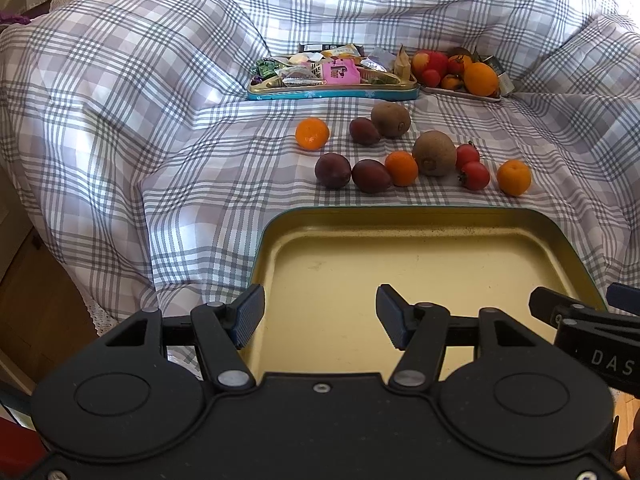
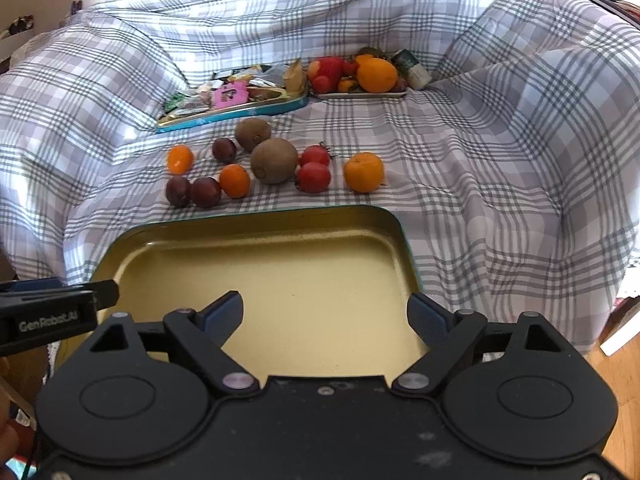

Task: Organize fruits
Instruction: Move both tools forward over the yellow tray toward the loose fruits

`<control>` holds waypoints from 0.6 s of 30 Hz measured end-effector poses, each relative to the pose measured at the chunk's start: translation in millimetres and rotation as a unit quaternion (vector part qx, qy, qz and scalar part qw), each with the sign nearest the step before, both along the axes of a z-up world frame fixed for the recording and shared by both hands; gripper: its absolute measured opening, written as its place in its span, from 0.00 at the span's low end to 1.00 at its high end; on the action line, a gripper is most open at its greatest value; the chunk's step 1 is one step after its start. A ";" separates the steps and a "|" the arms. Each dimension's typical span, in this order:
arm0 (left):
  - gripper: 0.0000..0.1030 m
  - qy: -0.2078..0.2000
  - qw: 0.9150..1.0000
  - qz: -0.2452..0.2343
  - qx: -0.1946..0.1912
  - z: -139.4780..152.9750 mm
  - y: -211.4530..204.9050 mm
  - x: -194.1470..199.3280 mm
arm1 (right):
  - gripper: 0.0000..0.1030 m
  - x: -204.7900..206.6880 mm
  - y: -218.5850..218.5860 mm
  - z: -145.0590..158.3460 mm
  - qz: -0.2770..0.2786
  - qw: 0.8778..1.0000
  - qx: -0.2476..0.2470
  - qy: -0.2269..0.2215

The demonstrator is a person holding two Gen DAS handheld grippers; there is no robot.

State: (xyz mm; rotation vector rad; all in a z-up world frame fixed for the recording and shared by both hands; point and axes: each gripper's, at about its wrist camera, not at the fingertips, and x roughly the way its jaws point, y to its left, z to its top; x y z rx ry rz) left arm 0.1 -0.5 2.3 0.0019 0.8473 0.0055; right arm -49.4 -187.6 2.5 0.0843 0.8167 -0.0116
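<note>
Lying nearest on the plaid cloth [image 1: 120, 120], the gold tin [image 1: 400, 216] holds nothing; its pale floor is bare in both views. Just beyond the tin's far rim the loose fruit sits in a scatter on the cloth: three mandarins [image 1: 312, 133], three dark plums [image 1: 333, 170], two kiwis [image 1: 434, 153] and two small tomatoes [image 1: 475, 175]. One mandarin lies farthest right of the tin's far rim, another between a plum and the bigger kiwi, the third off to the left. The tomatoes touch each other just right of the bigger kiwi.

Well beyond the tin, against the cloth's raised folds, a blue-sided snack tray [image 1: 332, 94] is heaped with wrapped sweets and a pink packet [image 1: 340, 71]. Beside it on the right, a pale plate [image 1: 460, 94] carries a pile of red and orange fruit, a large orange [image 1: 480, 79] at its front.

The left gripper [image 1: 320, 312] hangs over the tin's near left part, jaws spread wide, nothing between them, touching nothing. The right gripper [image 2: 325, 316] hangs over the tin's near right part, jaws likewise spread, grasping nothing.
</note>
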 end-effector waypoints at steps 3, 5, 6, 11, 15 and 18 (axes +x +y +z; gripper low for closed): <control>0.62 -0.005 1.000 0.000 0.003 1.4 -0.6 -0.8 | 0.90 -1.4 2.1 1.2 0.007 1.000 -0.001 -0.006; 0.62 -0.006 1.000 -0.001 0.004 2.1 -0.9 -1.1 | 0.90 -1.5 3.7 1.6 0.007 1.000 -0.006 -0.006; 0.62 0.000 1.000 -0.001 0.006 2.0 -0.5 -0.8 | 0.90 -1.3 3.1 1.8 0.007 1.000 -0.005 -0.006; 0.62 0.007 1.000 -0.006 0.002 1.7 -1.6 -1.2 | 0.90 0.8 -1.7 -0.9 -0.003 1.000 0.003 0.006; 0.62 0.011 1.000 -0.009 -0.001 1.0 -1.7 -1.1 | 0.90 3.6 -3.1 -4.1 0.013 0.999 0.029 0.028; 0.62 0.016 1.000 -0.013 -0.010 0.1 -2.3 -1.0 | 0.83 2.9 0.7 -2.2 0.024 0.999 0.024 0.020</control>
